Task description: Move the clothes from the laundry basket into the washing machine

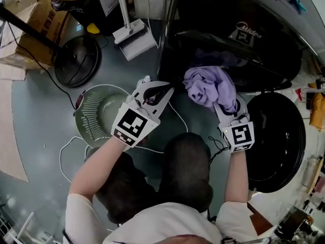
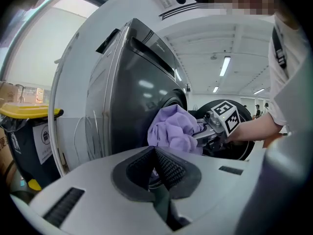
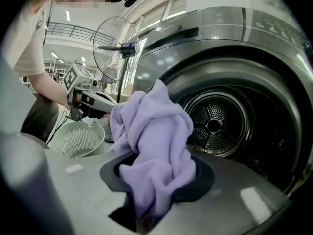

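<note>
Right tongs (image 1: 225, 110) clamped on bunched purple garment (image 1: 208, 85), held up before open drum (image 3: 215, 126) of washing machine (image 1: 244, 34). Left tongs (image 1: 158, 88) closed, nothing between, near garment. Green laundry basket (image 1: 94, 111) on floor.

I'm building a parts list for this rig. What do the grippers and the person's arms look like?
The left gripper and right gripper have light grey bodies, black ribbed fingers and white cubes with black square markers. Short white sleeves; bare forearms.
</note>
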Tool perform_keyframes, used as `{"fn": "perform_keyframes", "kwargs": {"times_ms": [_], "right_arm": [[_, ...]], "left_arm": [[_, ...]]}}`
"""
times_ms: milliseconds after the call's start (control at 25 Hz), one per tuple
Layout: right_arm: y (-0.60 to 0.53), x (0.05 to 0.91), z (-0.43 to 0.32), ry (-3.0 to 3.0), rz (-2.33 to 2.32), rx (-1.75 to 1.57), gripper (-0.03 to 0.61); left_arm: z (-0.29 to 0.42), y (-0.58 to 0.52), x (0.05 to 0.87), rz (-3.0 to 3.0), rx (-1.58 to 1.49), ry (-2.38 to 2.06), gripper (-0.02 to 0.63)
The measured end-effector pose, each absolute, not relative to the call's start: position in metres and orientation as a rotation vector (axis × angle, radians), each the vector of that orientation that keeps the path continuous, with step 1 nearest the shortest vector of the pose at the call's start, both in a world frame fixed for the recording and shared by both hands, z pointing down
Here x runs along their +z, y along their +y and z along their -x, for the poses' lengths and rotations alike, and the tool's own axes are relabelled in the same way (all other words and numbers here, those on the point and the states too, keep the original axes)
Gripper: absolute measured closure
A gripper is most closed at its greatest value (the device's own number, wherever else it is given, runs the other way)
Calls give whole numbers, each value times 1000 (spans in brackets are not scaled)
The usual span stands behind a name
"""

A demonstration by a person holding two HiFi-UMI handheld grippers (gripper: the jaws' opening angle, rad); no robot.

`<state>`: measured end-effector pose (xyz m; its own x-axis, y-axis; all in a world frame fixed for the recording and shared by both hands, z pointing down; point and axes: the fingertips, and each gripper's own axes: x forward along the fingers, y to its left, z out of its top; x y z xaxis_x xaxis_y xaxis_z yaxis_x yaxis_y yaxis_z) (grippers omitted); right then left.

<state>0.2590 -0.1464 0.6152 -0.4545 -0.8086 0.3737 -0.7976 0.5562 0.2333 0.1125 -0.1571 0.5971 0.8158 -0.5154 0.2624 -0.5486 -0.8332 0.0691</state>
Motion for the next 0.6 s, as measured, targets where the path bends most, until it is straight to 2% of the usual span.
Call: {"fn": "perform_keyframes", "kwargs": {"times_ms": [600], "right_arm": [[-168, 626, -346, -2189, -1695, -23, 396]], "left_arm": [[-146, -157, 624, -2905, 433, -835, 607]]}}
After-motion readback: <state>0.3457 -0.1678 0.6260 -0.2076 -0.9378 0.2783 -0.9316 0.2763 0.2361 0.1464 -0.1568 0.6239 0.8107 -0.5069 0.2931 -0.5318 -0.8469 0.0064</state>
